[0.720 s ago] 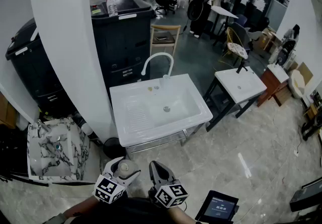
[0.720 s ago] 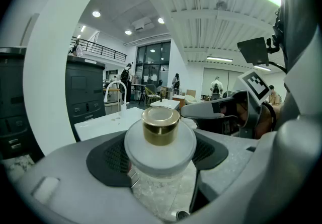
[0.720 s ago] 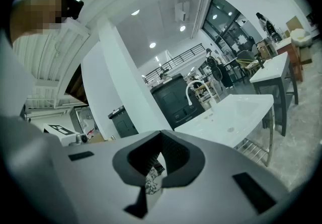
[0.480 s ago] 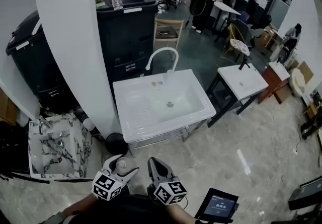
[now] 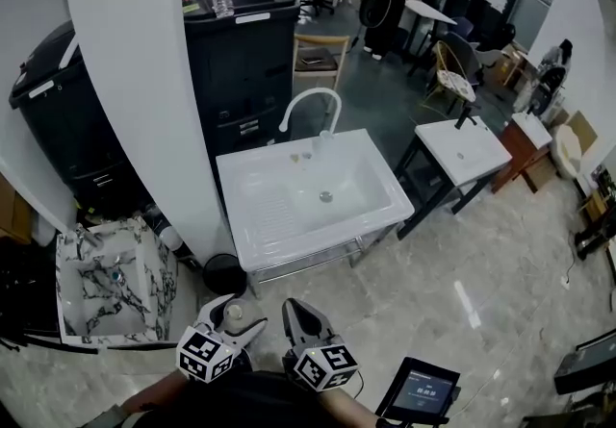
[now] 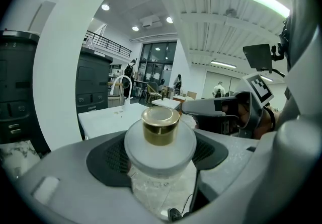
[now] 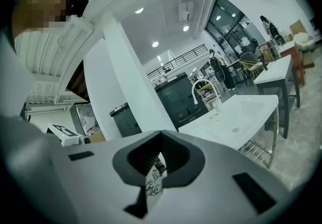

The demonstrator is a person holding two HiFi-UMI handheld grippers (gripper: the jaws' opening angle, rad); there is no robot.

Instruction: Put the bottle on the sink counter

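Two claws sit low: the left claw [image 6: 159,155] grasps the clear glass bottle with a gold cap [image 6: 160,126], and the right claw [image 7: 161,135] beside it is clenched and empty. Carry the bottle upright to the white sink surface [image 5: 252,214] well ahead, and set it on the flat drainboard.

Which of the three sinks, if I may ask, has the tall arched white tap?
The large middle sink; the smaller right sink has a short dark tap, the marbled left sink no tall one.
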